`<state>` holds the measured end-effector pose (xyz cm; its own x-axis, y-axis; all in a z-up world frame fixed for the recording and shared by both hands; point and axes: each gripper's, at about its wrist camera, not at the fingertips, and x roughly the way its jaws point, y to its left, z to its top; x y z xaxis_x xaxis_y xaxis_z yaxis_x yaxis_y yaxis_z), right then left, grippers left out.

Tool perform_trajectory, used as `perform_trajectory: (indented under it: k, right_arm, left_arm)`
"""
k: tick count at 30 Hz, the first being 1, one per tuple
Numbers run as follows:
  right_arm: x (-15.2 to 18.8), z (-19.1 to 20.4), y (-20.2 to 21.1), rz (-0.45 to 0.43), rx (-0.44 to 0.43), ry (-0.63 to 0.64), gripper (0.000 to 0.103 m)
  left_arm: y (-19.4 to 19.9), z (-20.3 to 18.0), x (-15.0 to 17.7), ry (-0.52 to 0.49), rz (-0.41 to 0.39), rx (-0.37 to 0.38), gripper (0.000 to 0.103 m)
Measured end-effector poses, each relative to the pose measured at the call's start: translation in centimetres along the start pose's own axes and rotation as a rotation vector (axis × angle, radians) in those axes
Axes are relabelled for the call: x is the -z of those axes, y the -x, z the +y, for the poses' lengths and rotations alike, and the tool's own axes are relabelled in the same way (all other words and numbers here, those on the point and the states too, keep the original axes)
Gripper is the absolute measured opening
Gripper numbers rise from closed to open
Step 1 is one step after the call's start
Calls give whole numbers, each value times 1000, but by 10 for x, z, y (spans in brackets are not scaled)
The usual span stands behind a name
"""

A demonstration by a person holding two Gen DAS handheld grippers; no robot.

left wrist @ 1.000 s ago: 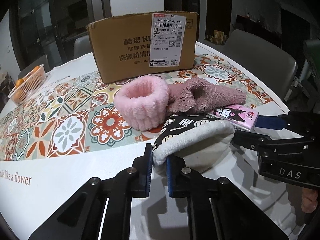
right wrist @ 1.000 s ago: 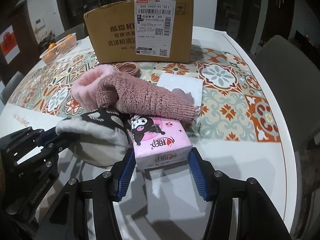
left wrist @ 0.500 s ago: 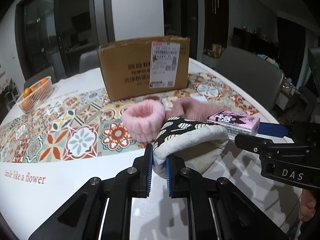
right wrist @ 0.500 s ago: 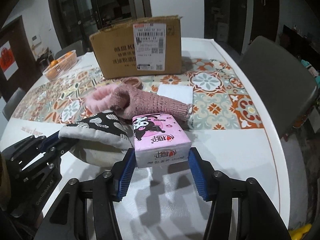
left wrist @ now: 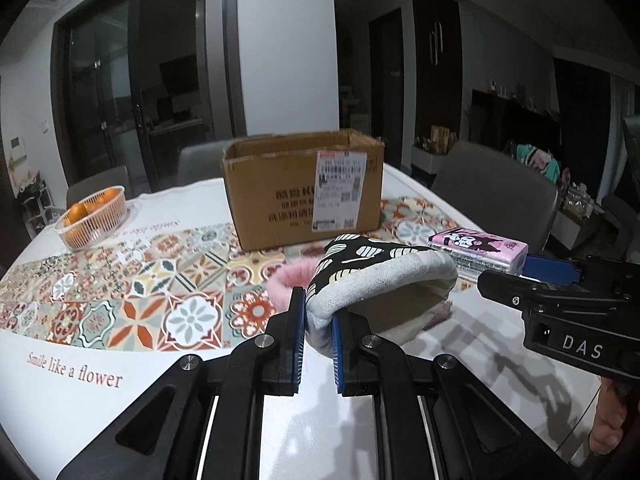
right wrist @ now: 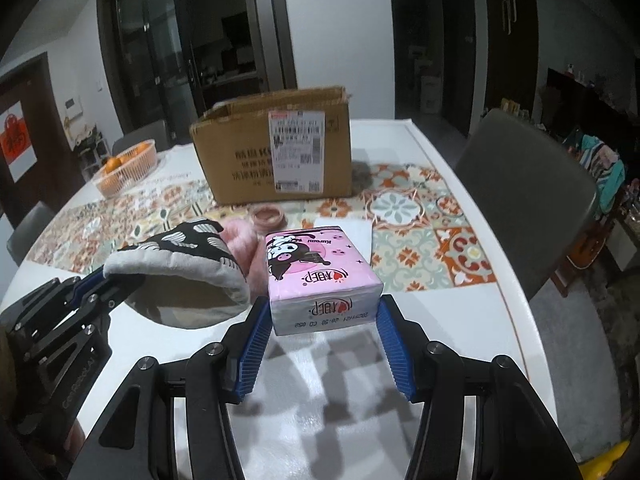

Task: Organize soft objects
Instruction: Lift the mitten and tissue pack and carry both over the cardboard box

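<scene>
My left gripper (left wrist: 318,314) is shut on the cuff edge of an oven mitt (left wrist: 380,276), black with white leaf shapes and a grey lining, and holds it above the table. In the right wrist view the mitt (right wrist: 180,264) hangs at left. My right gripper (right wrist: 324,316) is shut on a pink tissue pack (right wrist: 316,268) with a cartoon figure, also lifted; the same tissue pack (left wrist: 478,248) shows at right in the left view. An open cardboard box (left wrist: 304,188) (right wrist: 276,156) stands behind. A pink fluffy wristband (left wrist: 290,278) and a mauve plush cloth (right wrist: 244,256) lie below, mostly hidden.
A basket of oranges (left wrist: 92,216) (right wrist: 128,166) sits at the far left of the white table (left wrist: 72,392) with its tiled runner (left wrist: 132,280). A small pink ring (right wrist: 268,216) and a white sheet (right wrist: 356,230) lie before the box. Grey chairs (right wrist: 520,192) stand around.
Both grippers have risen with the mitt and the tissue pack, lifting them off the table. The views tilted up, so the box top and the room behind now show.
</scene>
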<state>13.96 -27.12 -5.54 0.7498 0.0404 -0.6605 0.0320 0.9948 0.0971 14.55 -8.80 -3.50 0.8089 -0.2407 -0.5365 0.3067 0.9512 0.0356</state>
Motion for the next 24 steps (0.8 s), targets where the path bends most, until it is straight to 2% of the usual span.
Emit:
perform_trajectory:
  k: [10,24]
  right_arm:
    - [-24,8,25,-122,-8,-9,55]
    - [-59,20,39,-258,-40,-25,55]
  left_arm:
    - [18,10,-24,24,-95,-33,13]
    - [21,30,-64,43,-211,-83,13]
